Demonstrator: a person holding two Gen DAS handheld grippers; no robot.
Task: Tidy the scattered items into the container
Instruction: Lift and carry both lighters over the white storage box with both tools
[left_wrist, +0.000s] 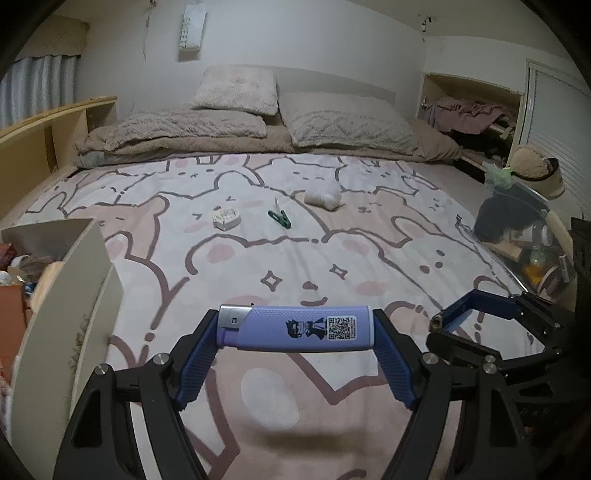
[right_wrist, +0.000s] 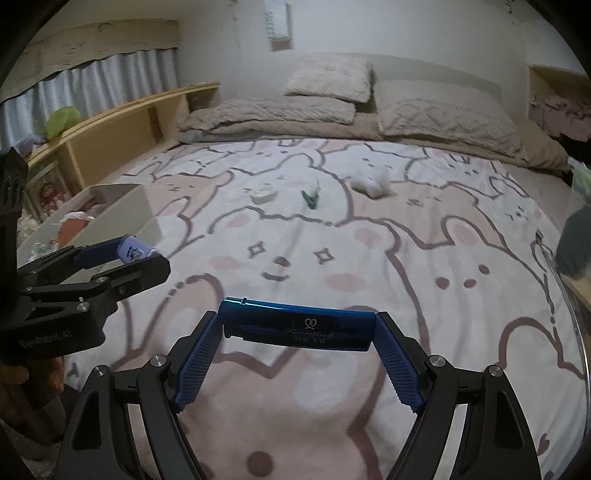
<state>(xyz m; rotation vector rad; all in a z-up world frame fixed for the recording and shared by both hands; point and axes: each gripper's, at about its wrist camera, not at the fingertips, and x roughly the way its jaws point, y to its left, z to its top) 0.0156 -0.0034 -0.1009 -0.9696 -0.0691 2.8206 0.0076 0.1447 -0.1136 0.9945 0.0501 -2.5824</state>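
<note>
My left gripper (left_wrist: 295, 325) is shut on a lilac lighter (left_wrist: 295, 326), held crosswise by its two ends above the bed. My right gripper (right_wrist: 299, 325) is shut on a dark blue lighter (right_wrist: 299, 325) in the same endwise way. Each gripper also shows in the other's view: the right gripper (left_wrist: 476, 317) at the right edge, the left gripper (right_wrist: 122, 254) at the left with the lilac lighter (right_wrist: 135, 253). A cream open box (left_wrist: 62, 295), also the box (right_wrist: 122, 206), stands at the bed's left edge. Farther up the sheet lie a white tape measure (left_wrist: 226, 217), a green clothes peg (left_wrist: 280, 218) and a white sock ball (left_wrist: 323, 195).
Pillows (left_wrist: 236, 90) and a folded beige blanket (left_wrist: 177, 136) line the head of the bed. A wooden shelf (right_wrist: 122, 129) runs along the left side. A cluttered stand with a dark bag (left_wrist: 506, 218) sits off the bed's right edge.
</note>
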